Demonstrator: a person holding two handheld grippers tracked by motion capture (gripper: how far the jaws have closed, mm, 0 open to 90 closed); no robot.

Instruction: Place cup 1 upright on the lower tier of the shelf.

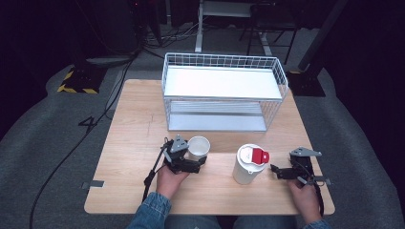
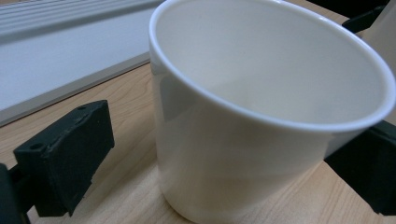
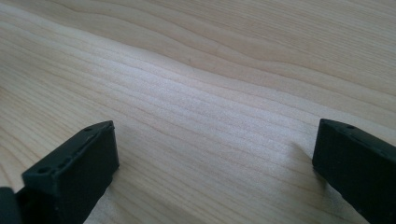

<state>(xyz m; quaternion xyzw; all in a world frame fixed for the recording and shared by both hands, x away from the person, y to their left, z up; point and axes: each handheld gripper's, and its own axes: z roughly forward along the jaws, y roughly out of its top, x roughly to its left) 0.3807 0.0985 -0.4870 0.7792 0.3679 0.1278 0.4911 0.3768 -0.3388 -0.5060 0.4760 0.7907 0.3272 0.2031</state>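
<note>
No readable text, label, brand or number that I can make out. Cup: plain white, unprinted. Jar lid: red patch, no lettering legible (too small from high view). Floor plate: yellow-black hazard stripes, sole sign I see.

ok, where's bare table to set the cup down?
Free: the left strip of the table, beside the wire rack, and the front edge between the forearms. Crowded: the middle, where the cup sits between the left gripper jaws, near the white container and right gripper.
</note>
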